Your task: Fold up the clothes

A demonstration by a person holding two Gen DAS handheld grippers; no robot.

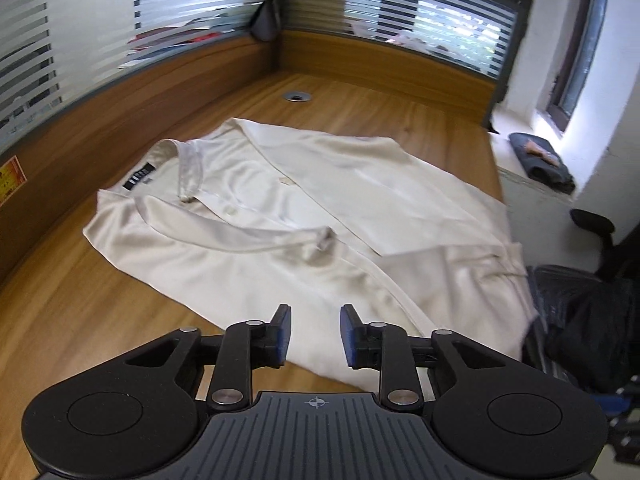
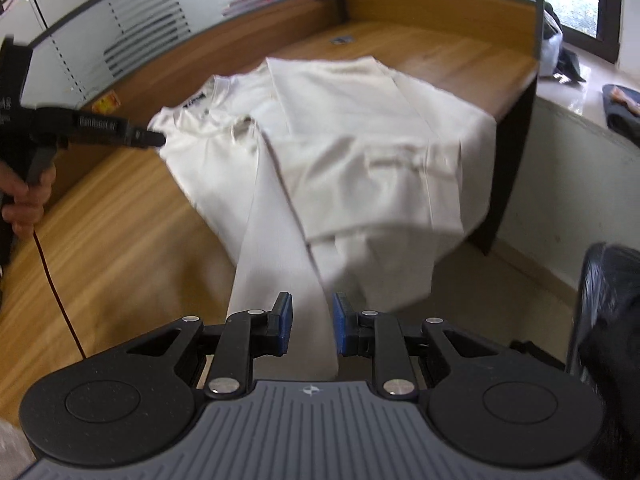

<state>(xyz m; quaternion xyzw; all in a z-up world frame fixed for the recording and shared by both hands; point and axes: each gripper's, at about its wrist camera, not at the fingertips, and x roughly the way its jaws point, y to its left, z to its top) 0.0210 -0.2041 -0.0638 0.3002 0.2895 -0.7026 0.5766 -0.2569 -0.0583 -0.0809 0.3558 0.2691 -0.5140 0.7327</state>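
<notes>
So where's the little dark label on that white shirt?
The dark label sits inside the collar of the white shirt, at its left end in the left wrist view, near the desk's wooden back panel.

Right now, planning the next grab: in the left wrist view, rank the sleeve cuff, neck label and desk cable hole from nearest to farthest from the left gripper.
1. Sleeve cuff: mid-shirt, just ahead of the left gripper.
2. Neck label: inside the collar, farther back on the left.
3. Cable hole: in the desk beyond the shirt, farthest.
</notes>
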